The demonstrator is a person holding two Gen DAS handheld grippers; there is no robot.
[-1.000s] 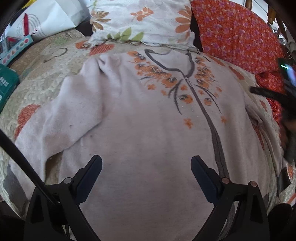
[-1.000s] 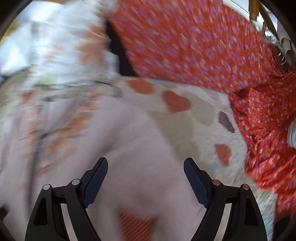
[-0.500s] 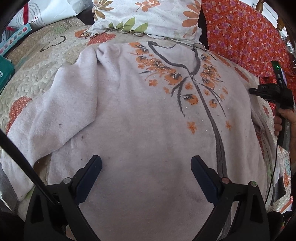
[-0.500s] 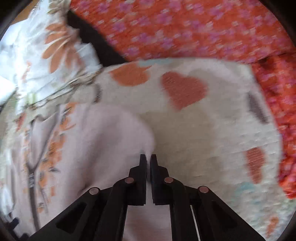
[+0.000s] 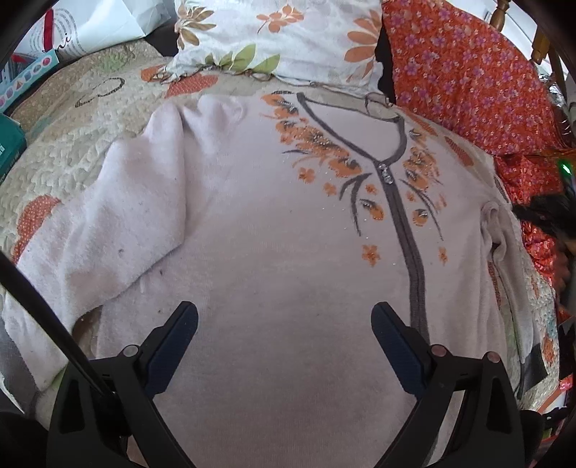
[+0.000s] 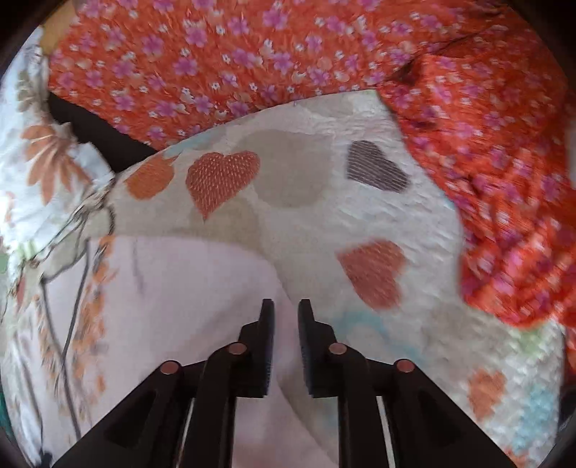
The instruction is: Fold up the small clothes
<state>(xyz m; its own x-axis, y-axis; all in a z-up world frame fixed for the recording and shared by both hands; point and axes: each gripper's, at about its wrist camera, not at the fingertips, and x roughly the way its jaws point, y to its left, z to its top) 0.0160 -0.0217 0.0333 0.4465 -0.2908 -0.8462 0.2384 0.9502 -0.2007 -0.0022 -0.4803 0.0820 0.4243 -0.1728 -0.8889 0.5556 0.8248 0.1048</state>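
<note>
- Pale pink sweater [image 5: 273,230] lies front up on a quilted bedspread [image 5: 68,144]; long axis runs near to far, neckline at the far end toward the pillows, hem near, under the left wrist camera
- Grey placket [image 5: 405,234] runs down the chest right of centre, orange flower print either side of it
- Its sleeve on the left side [image 5: 118,230] is laid slantwise along the body, cuff end near-left; the sleeve on the right is bunched along the right edge
- Left gripper [image 5: 284,345] hovers over the lower body of the sweater, jaws wide apart, nothing between them
- Right gripper [image 6: 286,342] at the sweater's right edge; jaws narrowly apart and opening; pink cloth shows in the gap, pads not pressing on it as far as the blurred view shows
- White floral pillow [image 5: 288,36] at the far end, touching the neckline
- Orange flowered cloth [image 6: 252,54] far right, heaped onto the bedspread
- White paper bag [image 5: 90,28] far left
</note>
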